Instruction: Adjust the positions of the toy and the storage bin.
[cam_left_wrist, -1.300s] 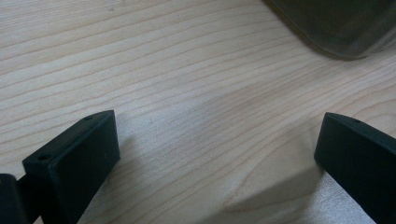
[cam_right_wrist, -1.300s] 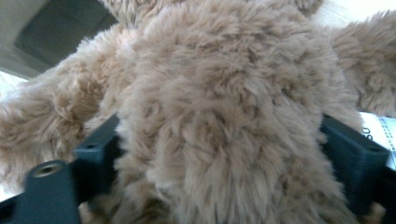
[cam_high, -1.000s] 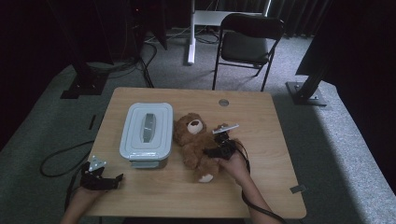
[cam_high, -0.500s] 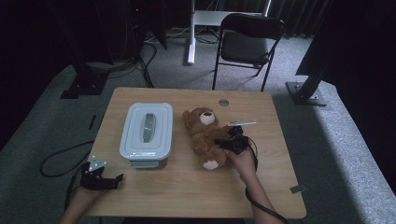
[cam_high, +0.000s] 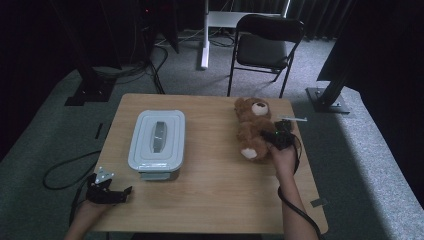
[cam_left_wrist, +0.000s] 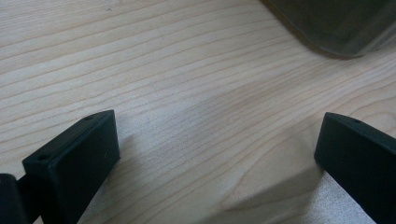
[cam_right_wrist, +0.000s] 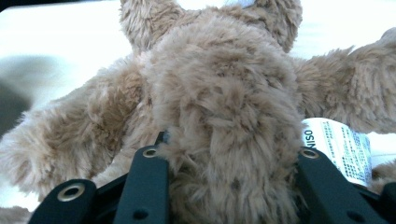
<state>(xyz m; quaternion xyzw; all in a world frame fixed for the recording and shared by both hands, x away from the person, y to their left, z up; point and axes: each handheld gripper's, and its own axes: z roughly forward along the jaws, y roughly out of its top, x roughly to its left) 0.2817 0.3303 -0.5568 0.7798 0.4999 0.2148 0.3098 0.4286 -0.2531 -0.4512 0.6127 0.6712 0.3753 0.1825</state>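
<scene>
At the centre left of the high view, a lidded grey container (cam_high: 156, 144) sits on the wooden table (cam_high: 210, 200), with a dark folding chair (cam_high: 264, 47) beyond the far edge. In the right half, well apart from the container, a brown teddy bear (cam_high: 251, 127) lies near the table's right edge. The right gripper (cam_high: 276, 139), just closed, clamps the bear's plush body between its jaws. At lower left, the left gripper (cam_high: 106, 189) rests wide open over bare wood

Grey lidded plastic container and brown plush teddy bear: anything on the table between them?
Nothing: in the high view, bare wooden table runs from the grey lidded plastic container to the brown plush teddy bear.
</scene>
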